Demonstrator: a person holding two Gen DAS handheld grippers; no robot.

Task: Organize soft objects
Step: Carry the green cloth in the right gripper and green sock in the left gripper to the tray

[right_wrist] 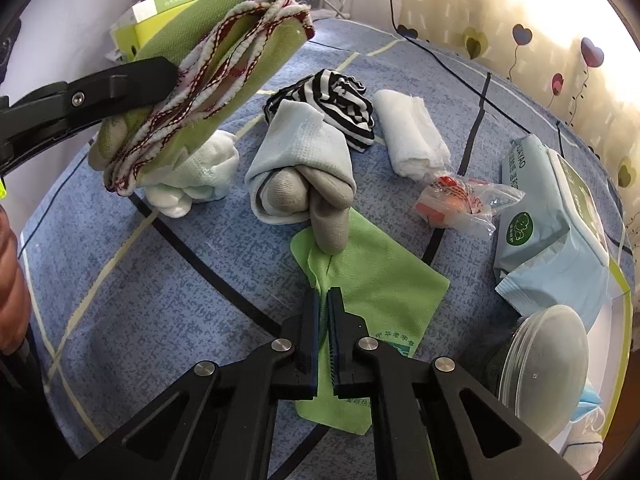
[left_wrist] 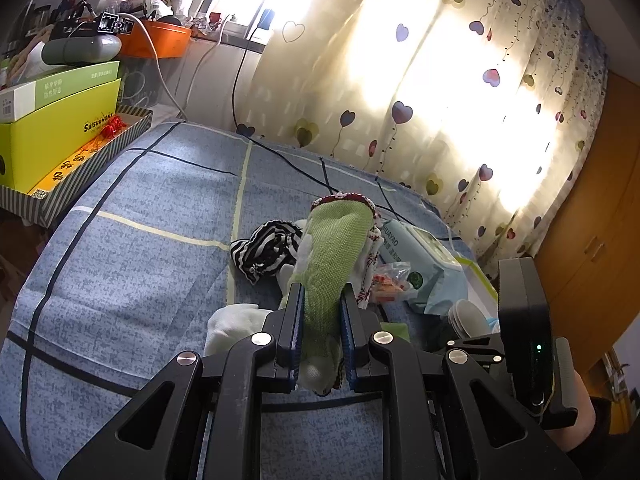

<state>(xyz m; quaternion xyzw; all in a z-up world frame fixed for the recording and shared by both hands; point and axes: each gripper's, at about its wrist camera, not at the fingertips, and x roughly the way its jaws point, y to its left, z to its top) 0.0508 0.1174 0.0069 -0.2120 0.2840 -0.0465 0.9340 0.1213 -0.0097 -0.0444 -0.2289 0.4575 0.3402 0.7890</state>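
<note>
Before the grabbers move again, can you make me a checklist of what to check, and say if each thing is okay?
1. Left gripper holds the folded green towel tight: ok, it is lifted off the bed.
2. Right gripper shut on the green cloth: ok, a pinched fold sits between its fingers.
3. Green cloth free to lift: not ok, the grey sock bundle lies on its far edge.
4. Plastic lid out of the way: cannot tell, it sits close beside the cloth.
5. Striped bundle and white roll tidy on the bed: ok.
</note>
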